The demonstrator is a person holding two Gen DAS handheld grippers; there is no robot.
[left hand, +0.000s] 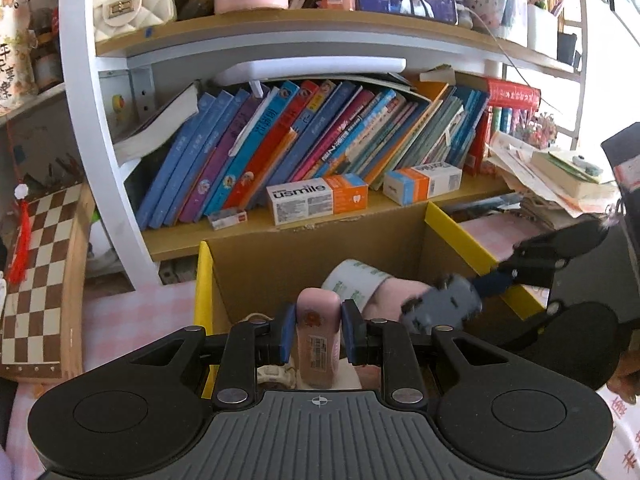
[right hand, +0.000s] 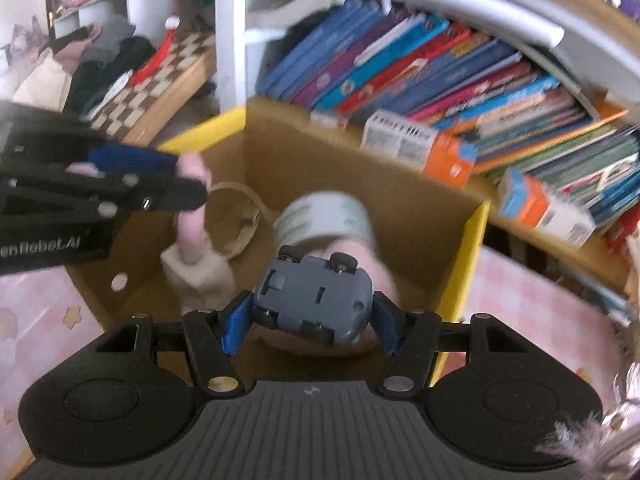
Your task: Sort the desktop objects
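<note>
Gripping, left claw: left gripper (left hand: pixel 318 336) narrowed nearly together, blue pads pinching the sides of a pink case (left hand: pixel 319 338) with a barcode label, held upright over the cardboard box (left hand: pixel 280 264).
Gripping, right claw: right gripper (right hand: pixel 308 322) spread about halfway, blue pads pressed on both ends of a grey toy car (right hand: pixel 314 300), underside and wheels facing the camera.
Toy car position: above the box's open top, near its yellow-edged right flap (right hand: pixel 464 264).
Pink case position: just inside the near left part of the box, seen from the right wrist view (right hand: pixel 192 216) hanging over a pale block (right hand: pixel 200 272).
Box contents: roll of tape with green print (right hand: pixel 324 216), a brown tape ring (right hand: pixel 236 220), something pink beneath the car.
Box setting: on a pink checked tablecloth (right hand: pixel 532 304), against a shelf of leaning books (left hand: pixel 320 136).
Shelf front: two small orange-ended cartons (left hand: pixel 316 198).
Left side: chessboard (left hand: pixel 36 276) propped up.
</note>
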